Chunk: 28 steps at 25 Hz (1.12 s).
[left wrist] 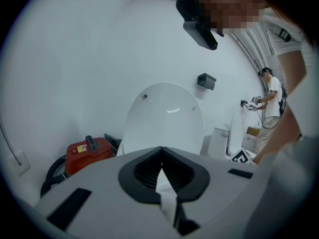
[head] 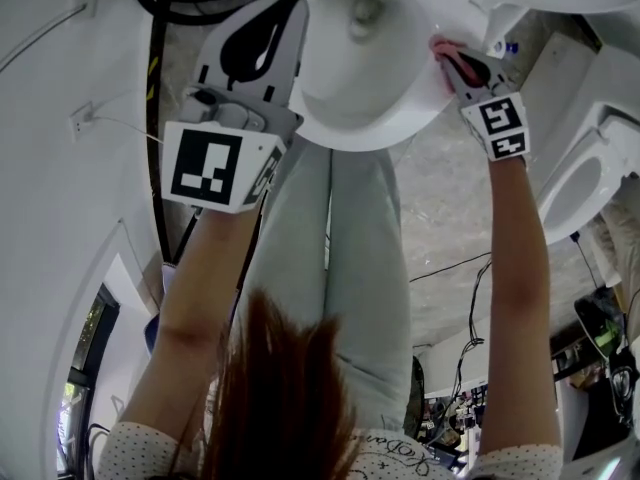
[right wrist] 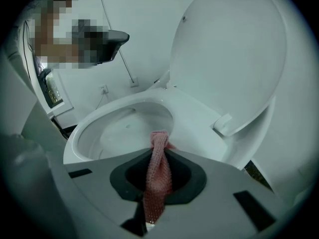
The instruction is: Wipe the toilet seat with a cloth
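Cloth (right wrist: 158, 171), pink knit, runs lengthwise through the right gripper (right wrist: 159, 141), whose jaws are narrow and clamped on it. Free end bunches against the toilet seat (right wrist: 199, 126) at its inner edge, likely pressed there for wiping. Left gripper (left wrist: 161, 153): jaws together, nothing between; held off the seat's other side, presumably so it does not obstruct the wipe. Lid (right wrist: 229, 49) upright behind the seat. Bowl (right wrist: 119, 133) within the seat ring: no loose object seen.

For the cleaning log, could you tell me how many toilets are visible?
2: the white ceramic toilet by the pink knitted cloth, and a second white toilet further right; more may be hidden.
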Each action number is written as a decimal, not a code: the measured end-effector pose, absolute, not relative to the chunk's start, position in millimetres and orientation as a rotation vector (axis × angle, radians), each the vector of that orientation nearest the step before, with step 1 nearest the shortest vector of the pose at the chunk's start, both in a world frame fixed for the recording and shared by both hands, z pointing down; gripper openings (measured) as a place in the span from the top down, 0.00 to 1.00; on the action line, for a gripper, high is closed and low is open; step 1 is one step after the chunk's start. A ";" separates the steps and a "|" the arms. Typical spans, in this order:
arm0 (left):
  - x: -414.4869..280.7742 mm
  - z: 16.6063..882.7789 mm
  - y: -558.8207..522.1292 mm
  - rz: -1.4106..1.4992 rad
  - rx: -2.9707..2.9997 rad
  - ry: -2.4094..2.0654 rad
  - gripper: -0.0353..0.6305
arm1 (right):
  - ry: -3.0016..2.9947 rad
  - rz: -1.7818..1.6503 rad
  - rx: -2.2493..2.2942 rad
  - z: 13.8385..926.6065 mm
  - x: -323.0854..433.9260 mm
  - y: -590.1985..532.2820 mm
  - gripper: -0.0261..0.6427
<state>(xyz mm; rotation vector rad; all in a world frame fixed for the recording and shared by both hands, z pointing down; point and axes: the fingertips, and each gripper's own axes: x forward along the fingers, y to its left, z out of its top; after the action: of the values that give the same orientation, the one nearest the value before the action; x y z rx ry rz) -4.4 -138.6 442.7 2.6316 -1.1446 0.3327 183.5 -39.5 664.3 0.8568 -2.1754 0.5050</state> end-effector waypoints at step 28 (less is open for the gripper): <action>-17.7 444.3 -117.7 0.328 2.660 -1.049 0.94 | -2.153 0.544 0.952 666.2 163.3 18.0 0.89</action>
<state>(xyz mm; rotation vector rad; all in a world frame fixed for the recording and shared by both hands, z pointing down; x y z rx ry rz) -17.7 -117.7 444.3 2.6603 -1.0491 0.3276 163.3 18.0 666.2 0.9518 -2.1525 0.5436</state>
